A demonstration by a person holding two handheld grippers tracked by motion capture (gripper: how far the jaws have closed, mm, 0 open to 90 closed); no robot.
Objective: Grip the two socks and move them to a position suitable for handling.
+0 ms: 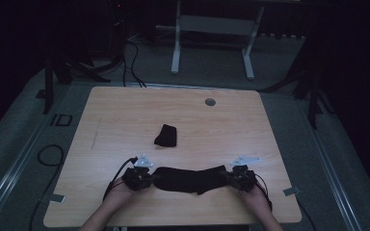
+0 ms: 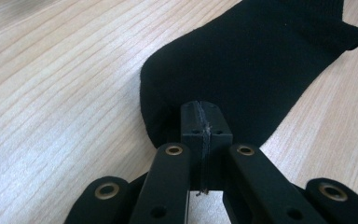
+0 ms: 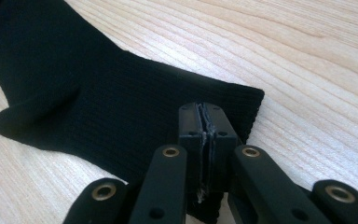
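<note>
A long black sock [image 1: 190, 179] lies flat across the near part of the wooden table [image 1: 125, 115], stretched between my two grippers. My left gripper [image 1: 153, 178] is shut on its rounded toe end. In the left gripper view the sock [image 2: 251, 60] runs away from the shut left gripper [image 2: 200, 111], whose jaws pinch its edge. My right gripper [image 1: 228, 176] is shut on the ribbed cuff end. In the right gripper view the cuff [image 3: 233, 100] sits pinched in the shut right gripper [image 3: 204, 113], and the sock [image 3: 74, 93] spreads to the left. A hand holds each gripper at the table's front edge.
A second black sock [image 1: 166, 136], folded small, lies in the middle of the table. A grey round cap [image 1: 210, 101] sits in the tabletop at the back. White frame legs [image 1: 176, 48] stand on the floor behind, and cables [image 1: 48, 155] lie left of the table.
</note>
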